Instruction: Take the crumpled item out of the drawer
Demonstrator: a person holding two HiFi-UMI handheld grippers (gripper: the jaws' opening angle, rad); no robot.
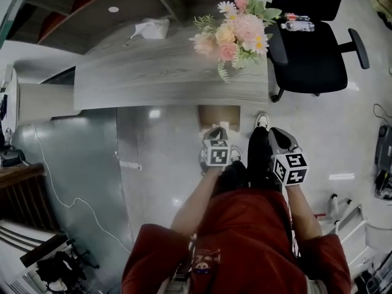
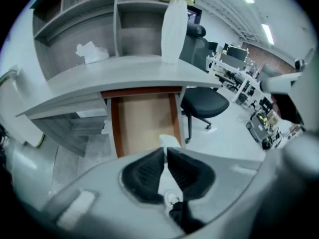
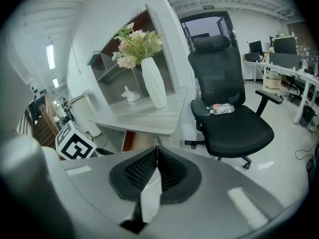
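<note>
Grippers first: the left gripper [image 1: 215, 132] is pointing at the open drawer [image 1: 218, 116] at its 12 o'clock. Its own view is showing both black pads pressing together at the tips and pinching nothing, with a white shoe [image 2: 172, 199] peeking through the slit lower down. A small pale bit is sitting just past those tips and I can't tell what it is.

The right gripper [image 1: 279, 137] is hanging at the left one's 3 o'clock, beside the person's dark trouser leg [image 1: 258, 155]. Its pads are also meeting tip to tip and gripping nothing.

The drawer is sticking out from under the grey wood desk [image 1: 165, 72], showing its tan bottom. The crumpled white paper [image 1: 150, 28] is lying up on the desktop, off at about 11 o'clock from the grippers and near the back by the shelving — well apart from both.

Pink and yellow flowers [image 1: 236, 29] are standing in a white vase [image 2: 173, 31] near the desk's right end, at roughly 12 o'clock. A black office chair [image 1: 309, 54] is sitting at 2 o'clock beside the desk — it's carrying a water bottle [image 1: 298, 24] on its seat.
</note>
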